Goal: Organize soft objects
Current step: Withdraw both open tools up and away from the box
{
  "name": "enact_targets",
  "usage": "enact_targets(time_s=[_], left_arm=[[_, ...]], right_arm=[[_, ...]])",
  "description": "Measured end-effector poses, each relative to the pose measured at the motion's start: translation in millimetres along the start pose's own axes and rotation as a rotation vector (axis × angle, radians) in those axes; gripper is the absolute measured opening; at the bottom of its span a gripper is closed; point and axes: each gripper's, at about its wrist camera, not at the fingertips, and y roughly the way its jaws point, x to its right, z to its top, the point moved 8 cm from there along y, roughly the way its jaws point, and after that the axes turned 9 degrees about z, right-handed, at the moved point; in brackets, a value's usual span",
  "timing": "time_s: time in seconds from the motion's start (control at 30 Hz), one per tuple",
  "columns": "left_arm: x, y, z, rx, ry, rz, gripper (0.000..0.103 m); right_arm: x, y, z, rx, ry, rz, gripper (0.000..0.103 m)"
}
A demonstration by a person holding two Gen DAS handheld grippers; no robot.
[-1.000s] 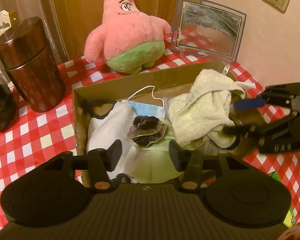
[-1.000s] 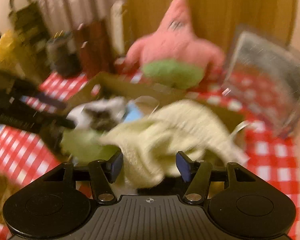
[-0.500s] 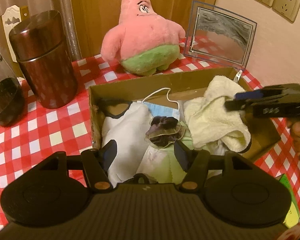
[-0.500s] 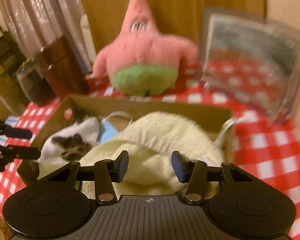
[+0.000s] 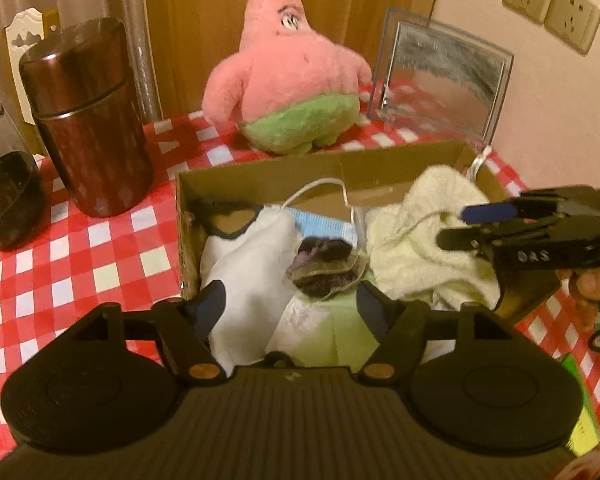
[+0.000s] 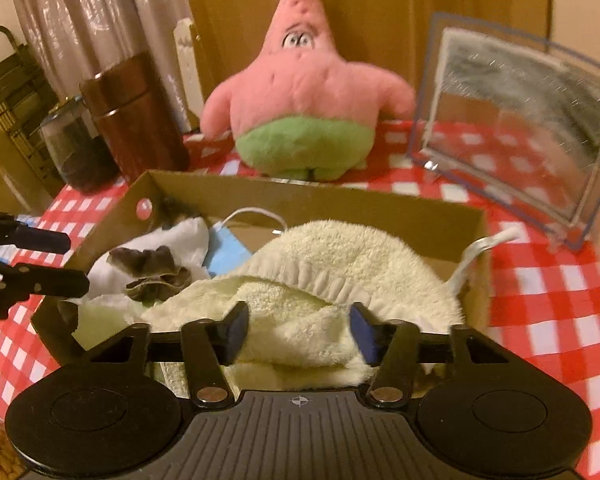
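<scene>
A cardboard box (image 5: 260, 172) on the checked cloth holds a white cloth (image 5: 244, 264), a blue face mask (image 5: 324, 224), a dark scrunchie (image 5: 324, 264) and a cream towel (image 5: 420, 236). Behind it stands a pink and green star plush (image 5: 288, 92). My left gripper (image 5: 291, 306) hovers over the box's near edge, its jaws opening above the white and green cloths without pressing on them. In the right wrist view the towel (image 6: 340, 264) is heaped in the box (image 6: 300, 204). My right gripper (image 6: 300, 332) has its jaws opening, with towel folds lying loose between them. The right gripper (image 5: 472, 226) also shows in the left wrist view, over the towel.
A tall brown canister (image 5: 88, 120) and a dark glass jar (image 5: 4, 196) stand left of the box. A clear acrylic picture frame (image 5: 440, 76) leans at the back right under wall sockets (image 5: 552, 4). The person's hand (image 5: 588, 288) holds the right gripper.
The towel has come down from mid-air and settled into the box's right half. Both grippers' jaws stand wider than before. The right gripper has dropped slightly toward the towel.
</scene>
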Motion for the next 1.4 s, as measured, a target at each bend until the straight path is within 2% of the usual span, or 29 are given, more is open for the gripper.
enact_targets(time_s=[0.07, 0.23, 0.33, 0.4, 0.5, 0.73, 0.93, 1.27, 1.4], left_arm=[[-1.4, -1.4, 2.2, 0.001, -0.013, -0.008, 0.08], [-2.7, -9.9, 6.1, 0.018, -0.003, 0.002, 0.085], [-3.2, -13.7, 5.7, -0.008, -0.038, -0.029, 0.088], [-4.6, -14.2, 4.2, -0.03, -0.031, -0.021, 0.098], [-6.6, -19.9, 1.6, -0.027, -0.013, 0.008, 0.102], [-9.8, -43.9, -1.9, -0.025, 0.003, 0.07, 0.103], [-5.7, -82.2, -4.6, -0.041, -0.027, 0.069, 0.103], [6.8, -151.0, -25.3, 0.001, -0.082, 0.083, 0.103], [15.5, -177.5, -39.0, 0.034, -0.103, 0.092, 0.103]], right_arm=[[0.3, -10.6, -0.4, 0.01, -0.001, -0.004, 0.071], [-0.4, -30.3, -4.4, 0.001, 0.025, -0.012, 0.073], [-0.7, -39.5, -7.2, -0.008, 0.054, -0.021, 0.074], [-3.4, -45.1, -7.9, -0.009, 0.065, -0.023, 0.074], [-10.5, -52.8, -8.2, -0.014, 0.068, -0.024, 0.074], [-31.6, -73.4, -9.1, -0.051, 0.085, -0.042, 0.074], [-52.2, -106.0, -4.4, -0.036, 0.096, -0.051, 0.074], [-91.8, -158.0, -14.2, -0.016, 0.053, -0.095, 0.074], [-106.4, -178.7, -25.8, -0.006, 0.089, -0.07, 0.074]])
